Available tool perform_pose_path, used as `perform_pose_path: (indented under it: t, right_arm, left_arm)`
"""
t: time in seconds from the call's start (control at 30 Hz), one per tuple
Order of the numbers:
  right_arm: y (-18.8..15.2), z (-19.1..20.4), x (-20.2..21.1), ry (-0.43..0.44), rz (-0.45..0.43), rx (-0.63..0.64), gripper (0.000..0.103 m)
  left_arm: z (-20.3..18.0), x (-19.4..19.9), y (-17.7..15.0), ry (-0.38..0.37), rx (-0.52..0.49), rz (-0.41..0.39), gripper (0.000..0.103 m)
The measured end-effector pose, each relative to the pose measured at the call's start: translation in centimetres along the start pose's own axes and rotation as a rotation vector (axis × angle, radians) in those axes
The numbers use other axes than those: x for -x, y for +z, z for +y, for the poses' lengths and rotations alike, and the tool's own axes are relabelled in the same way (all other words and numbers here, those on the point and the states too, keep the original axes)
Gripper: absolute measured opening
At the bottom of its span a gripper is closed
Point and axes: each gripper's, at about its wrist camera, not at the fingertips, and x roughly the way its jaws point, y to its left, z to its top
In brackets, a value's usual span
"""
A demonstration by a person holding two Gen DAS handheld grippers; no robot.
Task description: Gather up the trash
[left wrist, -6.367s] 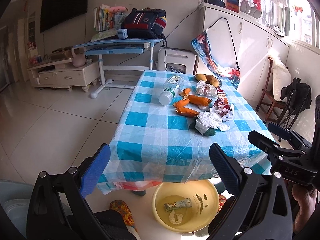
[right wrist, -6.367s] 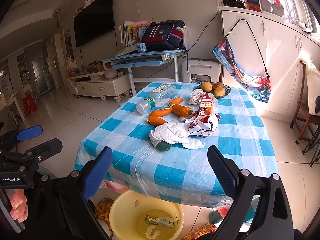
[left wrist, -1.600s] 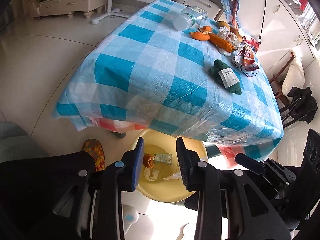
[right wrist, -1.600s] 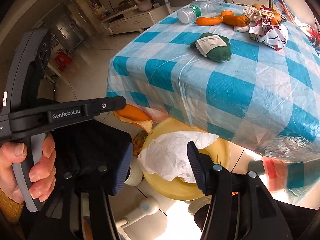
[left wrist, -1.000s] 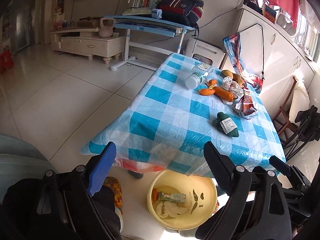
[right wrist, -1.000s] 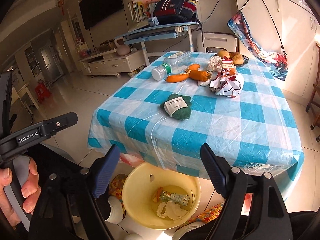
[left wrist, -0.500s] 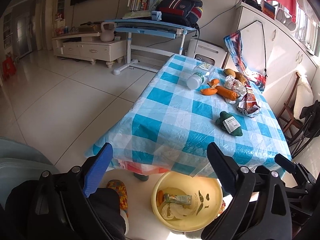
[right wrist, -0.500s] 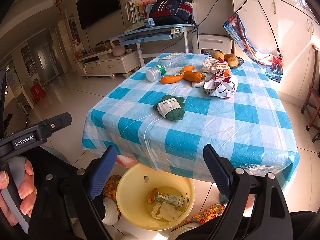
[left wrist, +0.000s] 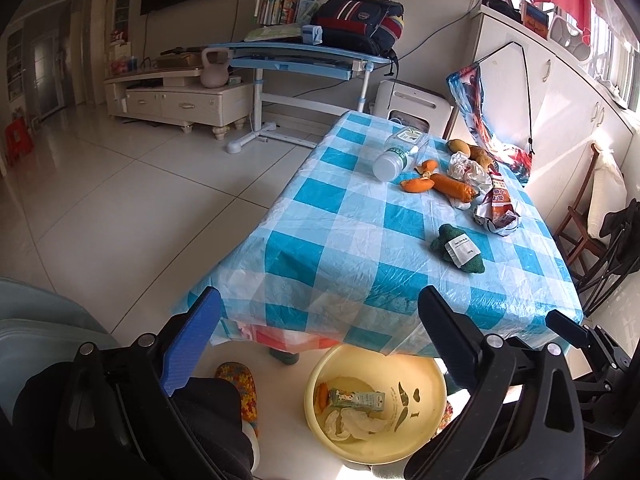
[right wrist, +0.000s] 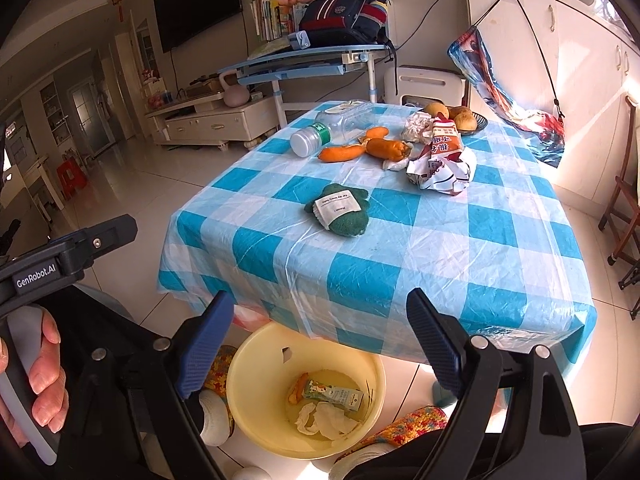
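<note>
Now the trash, a wrapper [right wrist: 440, 168], peels [right wrist: 340, 153] and bottle [right wrist: 320, 130], lies on the checked table [right wrist: 500, 248], above a yellow bin [right wrist: 256, 360] on pale tile. Both the left gripper [left wrist: 320, 340] and right gripper [right wrist: 320, 340] gape wide, empty; the left's handle reads "GenRobot.AI".

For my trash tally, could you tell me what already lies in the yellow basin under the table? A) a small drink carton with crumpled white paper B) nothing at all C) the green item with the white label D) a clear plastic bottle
A: the yellow basin holds a small drink carton beside crumpled white paper; both tongs are open and hold nothing.
</note>
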Motion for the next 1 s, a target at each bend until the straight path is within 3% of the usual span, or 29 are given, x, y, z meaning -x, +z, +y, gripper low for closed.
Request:
perform_pose_path:
  t: [0.57,1.0]
  right_arm:
    - [0.2,0.1,0.4,0.003,-0.017,0.004,0.085]
    - [1.4,-2.2,0.8,0.077,-0.039,-0.117,0.085]
  left_arm:
    - [-0.2,0.1,0.1,-0.006,-0.016,0.006,0.096]
    - [0.2,-1.6,0.2,-0.050,0.033,0.084,0.096]
